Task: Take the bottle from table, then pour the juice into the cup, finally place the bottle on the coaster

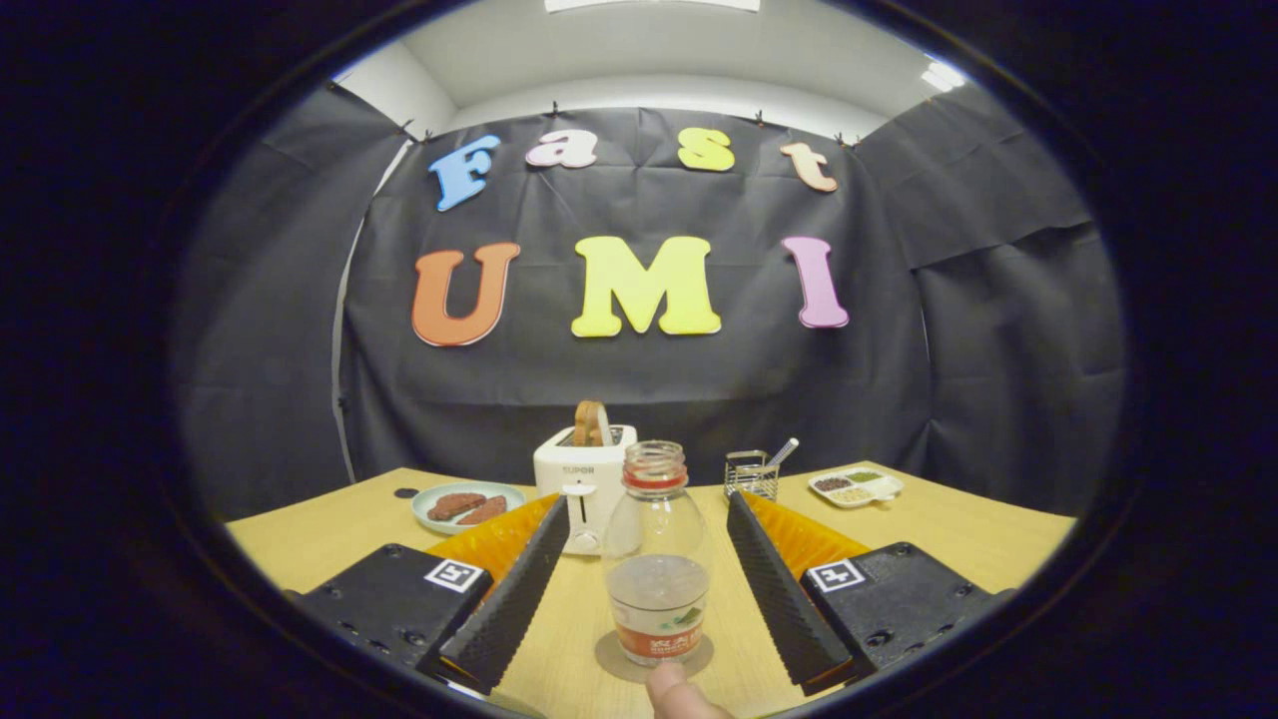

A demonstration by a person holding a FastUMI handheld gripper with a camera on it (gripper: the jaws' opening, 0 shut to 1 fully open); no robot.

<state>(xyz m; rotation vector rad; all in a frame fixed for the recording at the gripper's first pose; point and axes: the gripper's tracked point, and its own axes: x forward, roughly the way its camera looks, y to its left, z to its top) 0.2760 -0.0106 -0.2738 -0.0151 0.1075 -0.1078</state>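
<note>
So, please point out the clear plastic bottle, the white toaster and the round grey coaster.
clear plastic bottle point(655, 519): gripper view, its bare shoulder, between the open fingers.
white toaster point(580, 474): gripper view, its front face.
round grey coaster point(611, 661): gripper view, rim beside the bottle's base.

Bottle point(656, 559): clear, red neck band, orange-red label w/ green. Coaster point(654, 659) grey. Tabletop point(958, 534) light wood. Toaster point(584, 479) white. Plate point(467, 505) pale green, brown pieces. Wire basket point(751, 473) metal.
</note>
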